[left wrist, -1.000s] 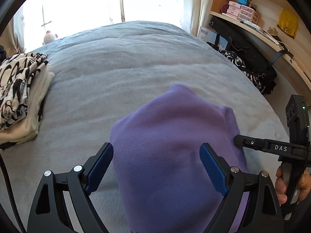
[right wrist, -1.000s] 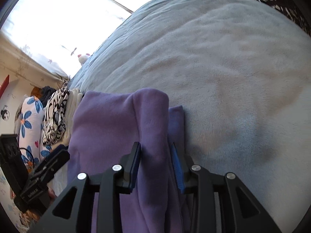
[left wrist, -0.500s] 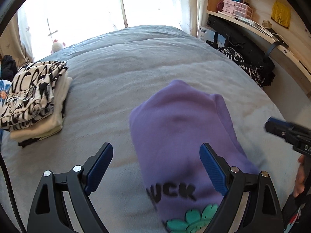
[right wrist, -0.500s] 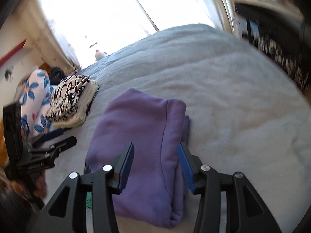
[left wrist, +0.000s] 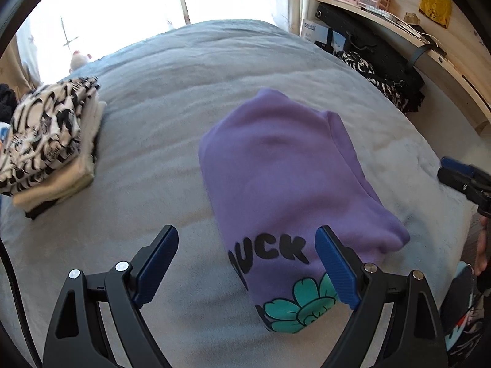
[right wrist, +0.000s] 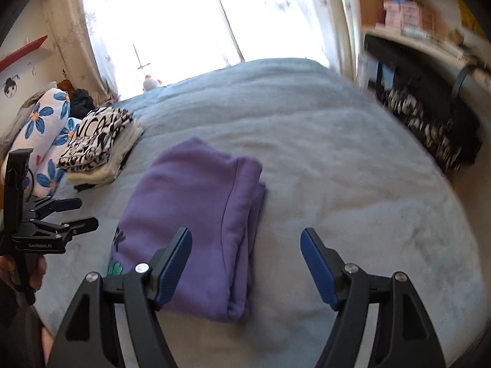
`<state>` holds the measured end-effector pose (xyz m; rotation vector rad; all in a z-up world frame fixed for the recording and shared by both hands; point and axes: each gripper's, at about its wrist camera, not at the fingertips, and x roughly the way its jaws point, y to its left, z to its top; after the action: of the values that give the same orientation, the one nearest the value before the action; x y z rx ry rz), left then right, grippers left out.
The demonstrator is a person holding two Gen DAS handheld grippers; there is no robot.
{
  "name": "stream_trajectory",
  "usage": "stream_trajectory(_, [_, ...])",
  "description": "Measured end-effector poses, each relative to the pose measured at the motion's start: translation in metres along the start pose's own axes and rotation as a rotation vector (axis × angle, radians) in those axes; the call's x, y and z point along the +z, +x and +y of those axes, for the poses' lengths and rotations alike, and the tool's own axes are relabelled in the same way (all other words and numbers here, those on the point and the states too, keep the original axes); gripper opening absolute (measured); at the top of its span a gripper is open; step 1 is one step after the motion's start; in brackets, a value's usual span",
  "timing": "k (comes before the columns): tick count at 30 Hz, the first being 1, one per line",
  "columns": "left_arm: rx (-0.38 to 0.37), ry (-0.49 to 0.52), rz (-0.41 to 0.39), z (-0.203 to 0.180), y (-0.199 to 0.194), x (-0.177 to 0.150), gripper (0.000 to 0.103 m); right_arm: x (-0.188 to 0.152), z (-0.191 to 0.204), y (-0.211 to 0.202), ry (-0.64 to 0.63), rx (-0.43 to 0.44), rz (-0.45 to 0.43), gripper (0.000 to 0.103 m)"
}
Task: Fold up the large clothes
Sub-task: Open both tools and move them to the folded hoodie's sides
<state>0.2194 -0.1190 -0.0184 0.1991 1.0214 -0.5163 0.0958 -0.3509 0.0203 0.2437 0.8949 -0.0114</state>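
Purple sweatshirt (left wrist: 285, 165) lies folded on the grey blanket (left wrist: 159, 116), black lettering and a teal flower print showing at its near end. Left gripper (left wrist: 245, 263) hangs above that near end, jaws spread wide and empty. Right gripper (right wrist: 245, 263) hangs over the sweatshirt's right edge, also wide apart, gripping nothing. Folded clothes stack (left wrist: 46, 141) sits well left of the sweatshirt.

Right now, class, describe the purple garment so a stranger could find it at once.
Start at the grey bed. Near its middle lies the folded purple sweatshirt. Unlike the black-and-white stack at the bed's left edge, it is plain purple with black lettering and a teal flower.
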Motion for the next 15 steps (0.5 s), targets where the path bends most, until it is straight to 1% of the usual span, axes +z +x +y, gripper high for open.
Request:
stream_trajectory(3, [-0.049,-0.040,0.047,0.007,0.015,-0.001,0.090,-0.005,-0.018,0.018,0.116,0.115,0.070,0.074])
stream_trajectory(7, [-0.209,-0.146,0.131,0.026,0.044,-0.008,0.090,-0.011,-0.040,0.048,0.266,0.216,0.155,0.074])
stream_trajectory(9, [-0.277,-0.199,0.161,0.034,0.059,-0.012,0.090,-0.015,-0.045,0.062,0.296,0.225,0.178,0.074])
stream_trajectory(11, [-0.317,-0.233,0.173,0.040,0.071,-0.016,0.090,-0.018,-0.052,0.076,0.333,0.235,0.202,0.075])
stream_trajectory(12, [-0.332,-0.243,0.176,0.041,0.075,-0.017,0.090,-0.019,-0.056,0.083,0.363,0.252,0.208,0.076])
stream_trajectory(14, [-0.399,-0.282,0.187,0.045,0.085,-0.019,0.090,-0.020,-0.063,0.095,0.411,0.281,0.218,0.079])
stream_trajectory(15, [-0.413,-0.293,0.189,0.049,0.089,-0.020,0.091,-0.020,-0.065,0.102,0.428,0.306,0.226,0.079])
